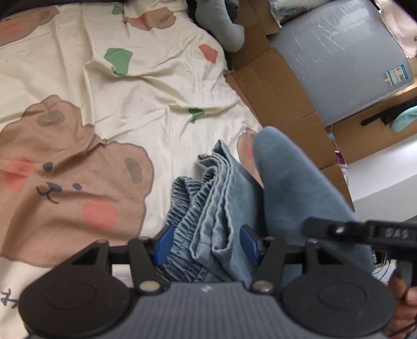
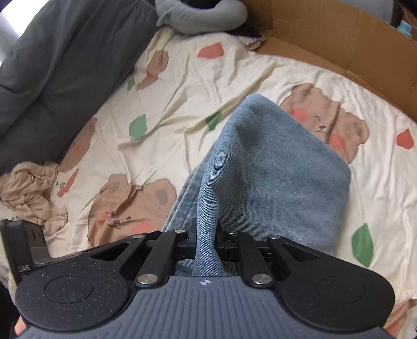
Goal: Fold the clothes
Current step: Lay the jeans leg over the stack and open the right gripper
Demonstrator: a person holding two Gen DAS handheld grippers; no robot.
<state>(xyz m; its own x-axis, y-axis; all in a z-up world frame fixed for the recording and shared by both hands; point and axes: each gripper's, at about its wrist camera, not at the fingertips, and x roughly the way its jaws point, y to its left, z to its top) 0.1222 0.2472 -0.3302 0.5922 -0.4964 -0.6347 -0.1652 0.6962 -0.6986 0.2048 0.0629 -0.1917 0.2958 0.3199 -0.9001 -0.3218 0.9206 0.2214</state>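
A pair of light blue jeans (image 1: 216, 208) is folded into a thick bundle, its elastic waistband bunched toward me. My left gripper (image 1: 207, 243) has its blue fingers (image 1: 164, 241) pressed on either side of the bundle, shut on it. In the right wrist view the jeans (image 2: 273, 169) hang as a folded slab above the bed sheet (image 2: 208, 86). My right gripper (image 2: 206, 234) is shut on a fold of the denim. The right gripper's black body also shows in the left wrist view (image 1: 365, 230), beside the jeans.
The cream bed sheet (image 1: 130, 104) has bear and leaf prints. Flattened cardboard (image 1: 281, 99) and a grey case (image 1: 338, 52) lie to the right. A beige garment (image 2: 28, 187) is crumpled at the left, by a dark grey cushion (image 2: 52, 65). A grey neck pillow (image 2: 203, 15) lies at the back.
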